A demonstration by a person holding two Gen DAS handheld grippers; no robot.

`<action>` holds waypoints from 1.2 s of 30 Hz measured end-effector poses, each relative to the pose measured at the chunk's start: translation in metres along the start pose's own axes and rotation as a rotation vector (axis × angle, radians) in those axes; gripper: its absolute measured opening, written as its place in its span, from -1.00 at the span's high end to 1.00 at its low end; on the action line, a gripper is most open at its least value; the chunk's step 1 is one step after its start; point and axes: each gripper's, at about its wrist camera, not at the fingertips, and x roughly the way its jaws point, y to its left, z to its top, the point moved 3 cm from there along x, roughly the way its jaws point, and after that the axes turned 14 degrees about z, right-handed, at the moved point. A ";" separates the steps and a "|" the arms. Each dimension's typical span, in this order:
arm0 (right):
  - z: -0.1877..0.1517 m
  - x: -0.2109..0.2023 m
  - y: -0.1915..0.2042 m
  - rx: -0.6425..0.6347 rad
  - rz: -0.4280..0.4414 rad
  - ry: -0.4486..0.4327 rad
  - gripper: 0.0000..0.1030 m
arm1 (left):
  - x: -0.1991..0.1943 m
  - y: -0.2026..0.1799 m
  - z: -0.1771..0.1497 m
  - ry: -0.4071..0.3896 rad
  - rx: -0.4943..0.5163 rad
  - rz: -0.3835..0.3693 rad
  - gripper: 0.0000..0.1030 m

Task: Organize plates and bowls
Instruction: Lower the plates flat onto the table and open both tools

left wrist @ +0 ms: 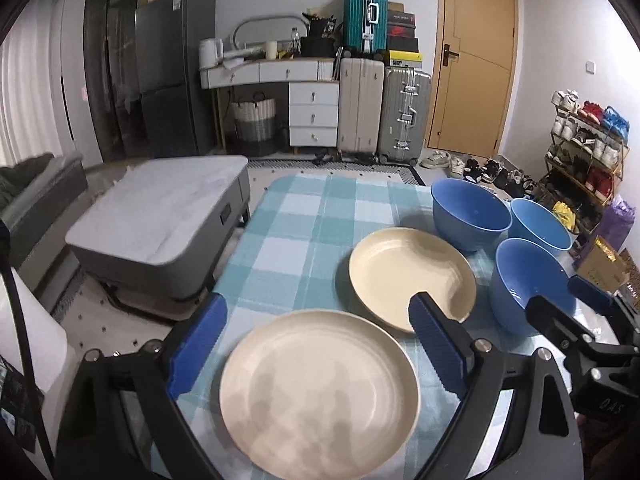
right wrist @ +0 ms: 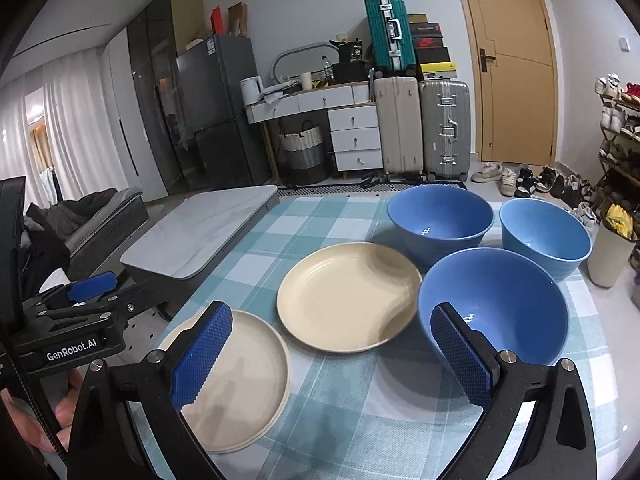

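Two cream plates (right wrist: 347,296) and three blue bowls (right wrist: 493,305) on checked cloth (right wrist: 360,420); both tools spread wide, holding nothing.

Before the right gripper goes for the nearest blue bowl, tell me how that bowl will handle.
The nearest blue bowl looks rigid with a glossy surface, so the right gripper, open now, may slip on its smooth rim. It narrows toward the base and stands tall, so a sideways push may tip it. It appears empty, hence probably light.
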 end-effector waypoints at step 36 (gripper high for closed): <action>0.060 0.053 -0.031 -0.024 -0.094 0.059 -0.97 | 0.143 -0.040 0.045 0.308 0.188 -0.097 -0.83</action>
